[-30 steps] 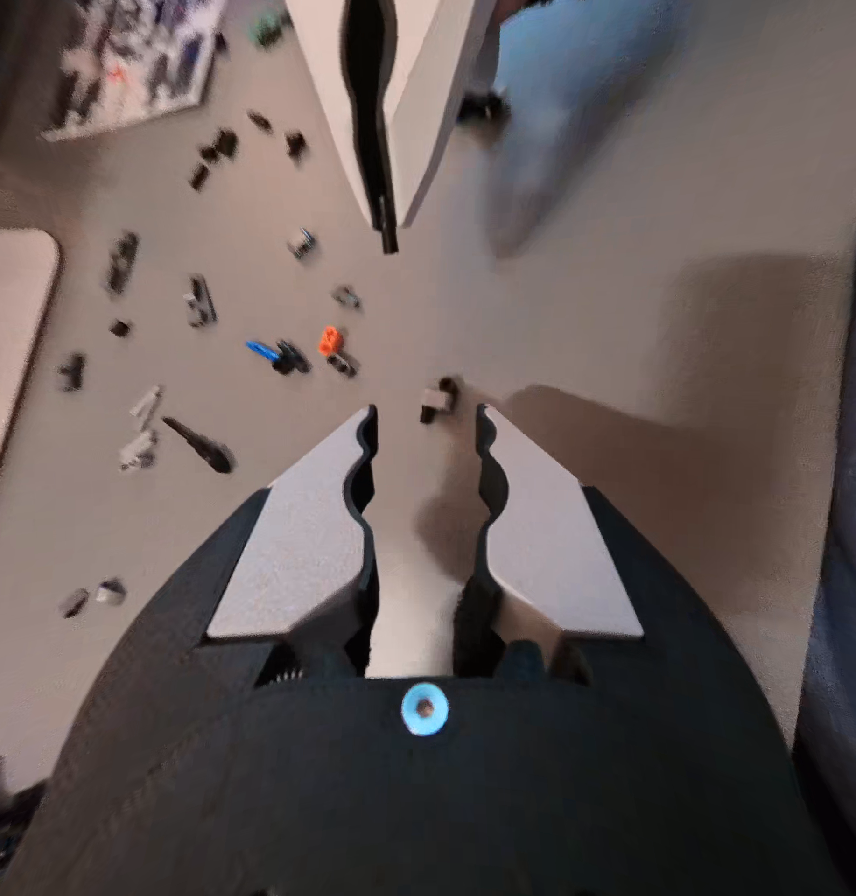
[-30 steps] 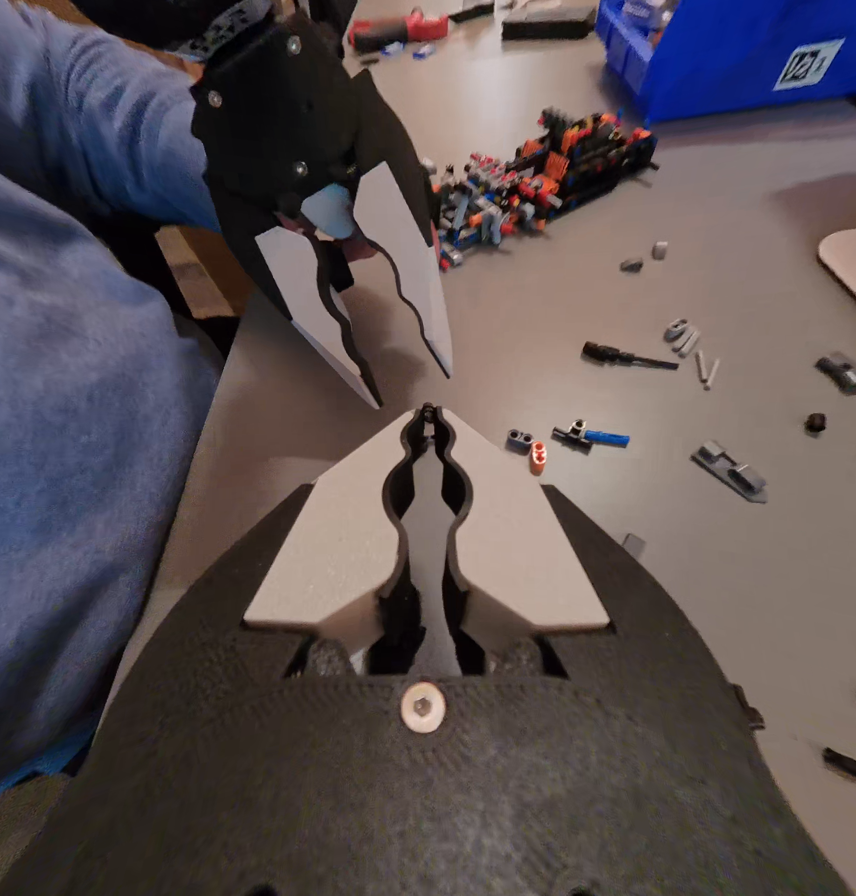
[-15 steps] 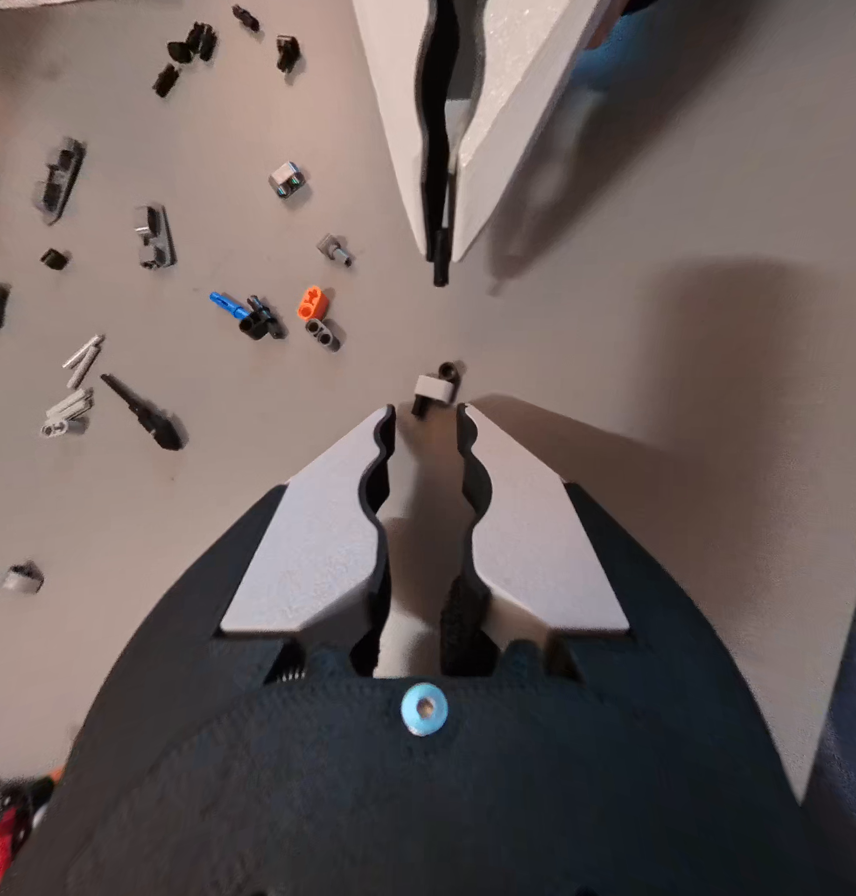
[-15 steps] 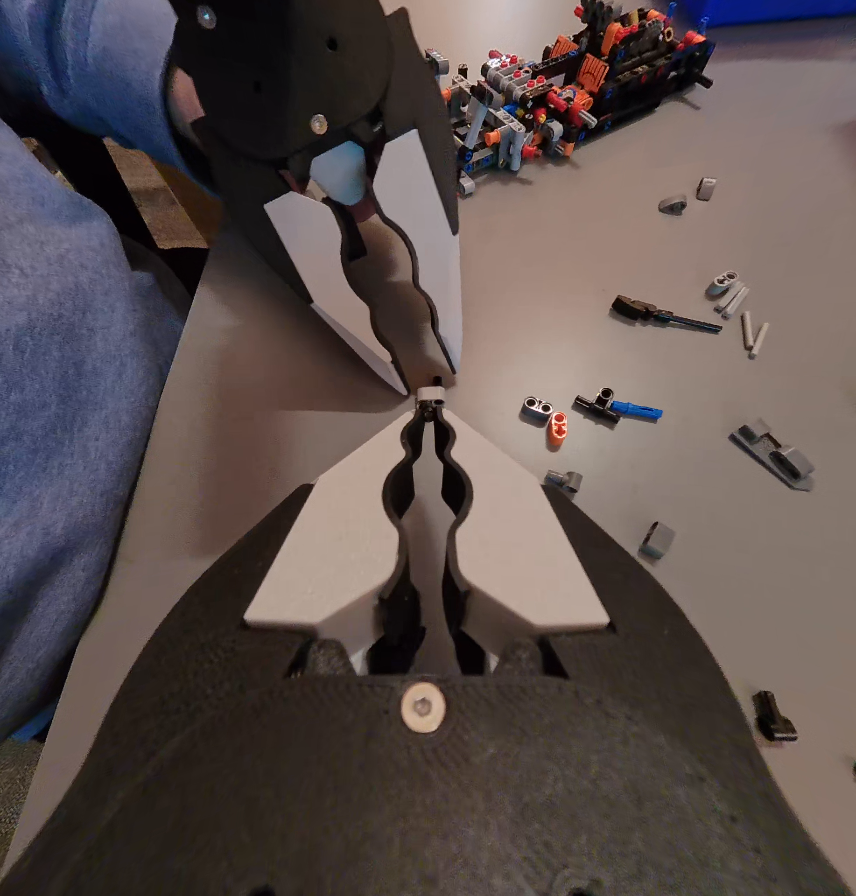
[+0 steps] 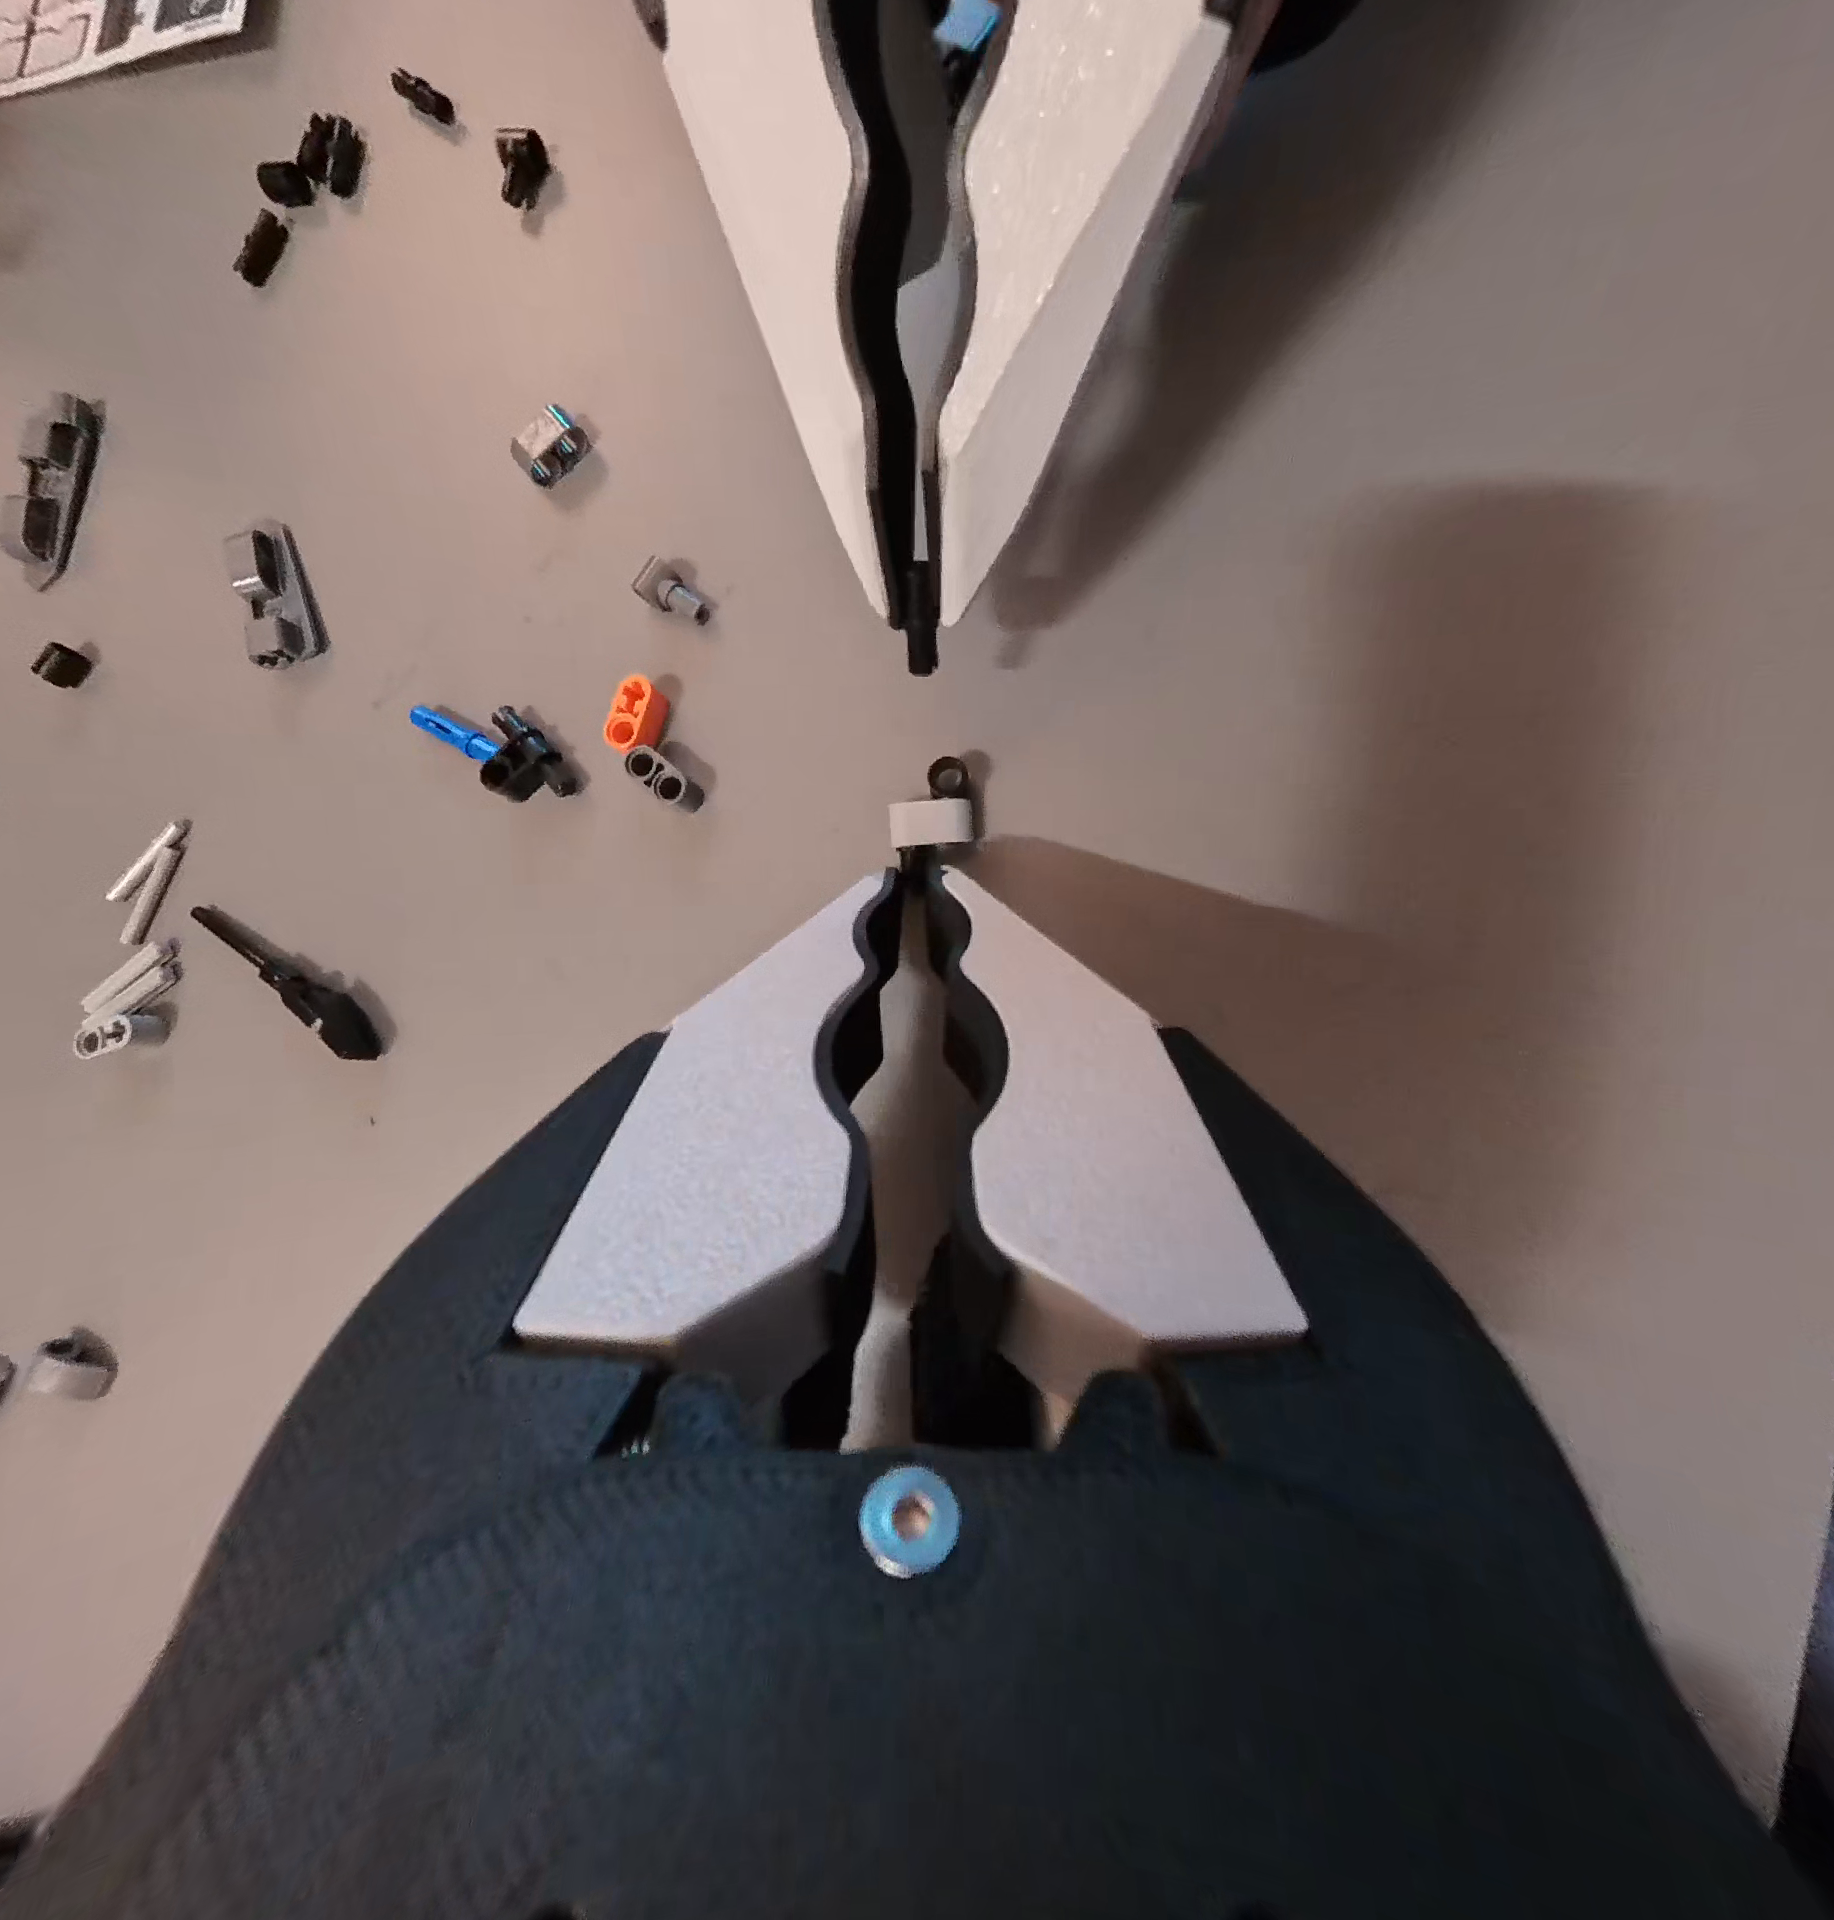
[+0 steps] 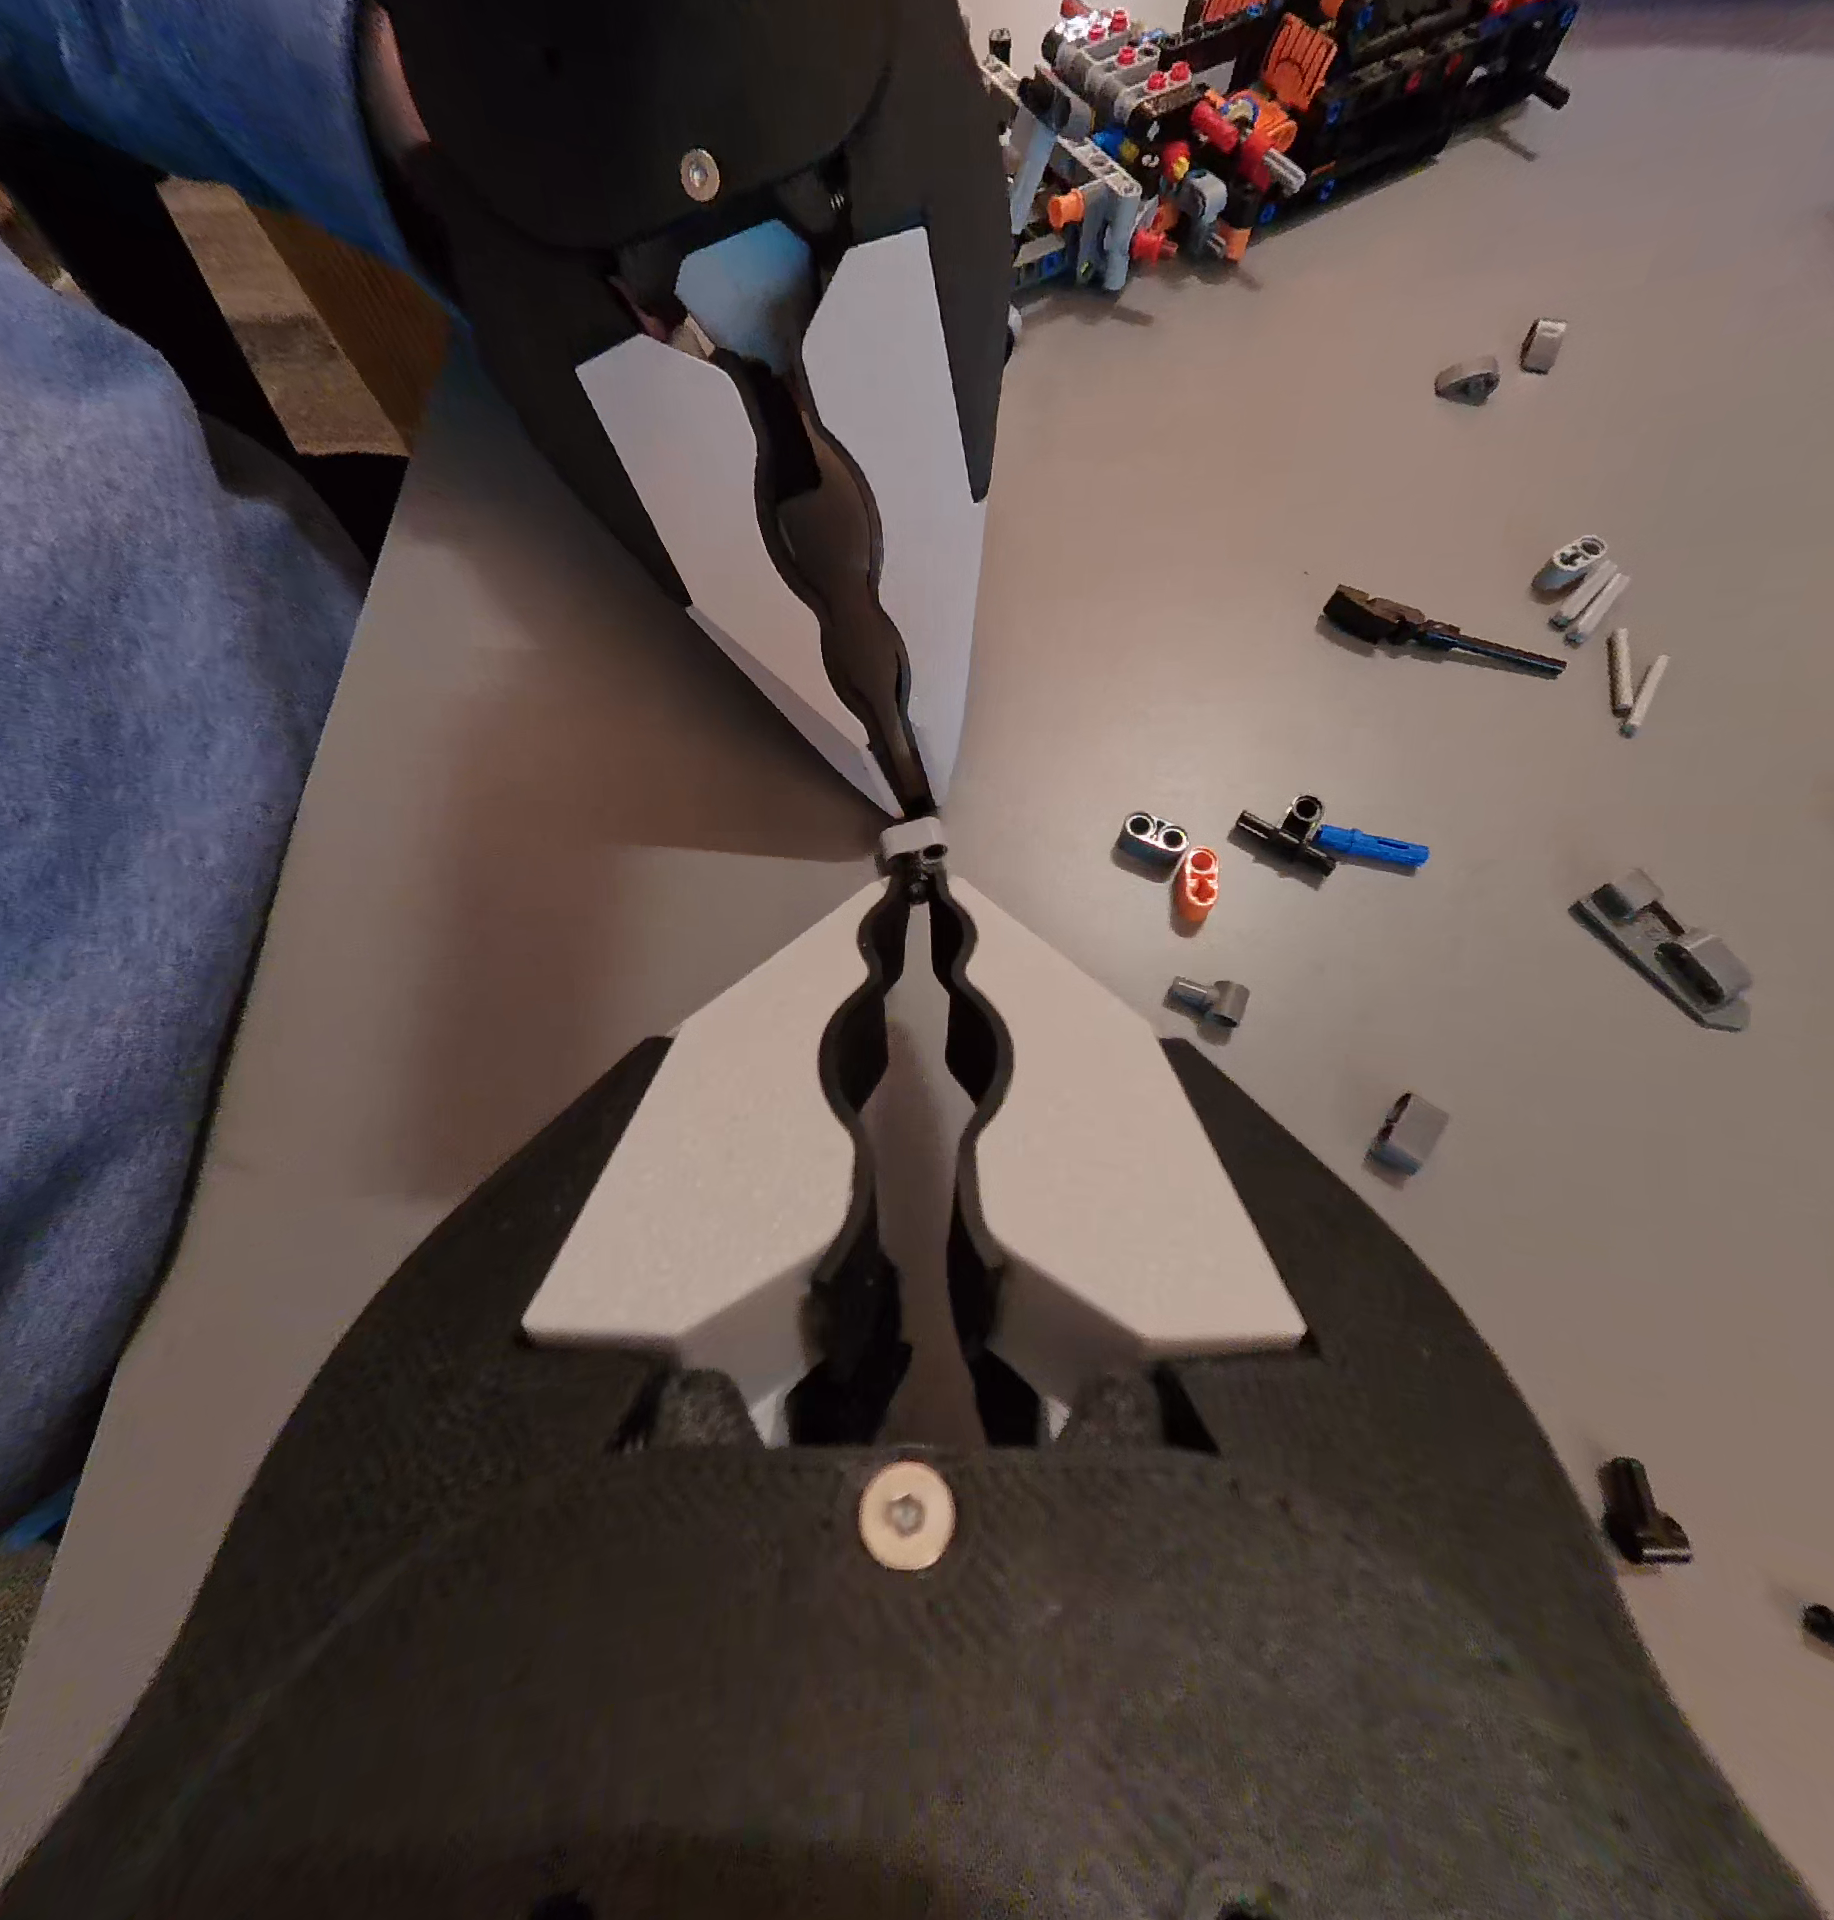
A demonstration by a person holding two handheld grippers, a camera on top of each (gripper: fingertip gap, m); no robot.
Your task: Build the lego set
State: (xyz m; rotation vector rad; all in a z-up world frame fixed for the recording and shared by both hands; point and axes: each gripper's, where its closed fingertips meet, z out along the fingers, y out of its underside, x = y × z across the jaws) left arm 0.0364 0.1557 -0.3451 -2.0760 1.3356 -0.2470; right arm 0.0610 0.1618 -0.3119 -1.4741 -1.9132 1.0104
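My left gripper (image 5: 918,881) is shut on the black stub of a small grey connector (image 5: 932,821), low over the grey table (image 5: 1308,623). My right gripper (image 6: 918,894) is shut on a thin black pin (image 5: 918,639) whose tip sticks out past its fingertips. The two grippers face each other tip to tip. In the right wrist view the left gripper (image 6: 913,800) holds the grey connector (image 6: 911,840) just beyond the pin; a small gap shows between pin and connector in the left wrist view.
Loose parts lie beside the grippers: an orange connector (image 6: 1199,883), a blue pin on a black connector (image 6: 1328,836), several grey and black pieces. A partly built model (image 6: 1256,125) stands at the back. A blue sleeve (image 6: 113,727) and the table edge lie left. About 5 cm separates my left fingertips from my right.
My left gripper has closed from open onto the grey connector. My right gripper, still shut on the black pin, has moved closer until the tips nearly meet.
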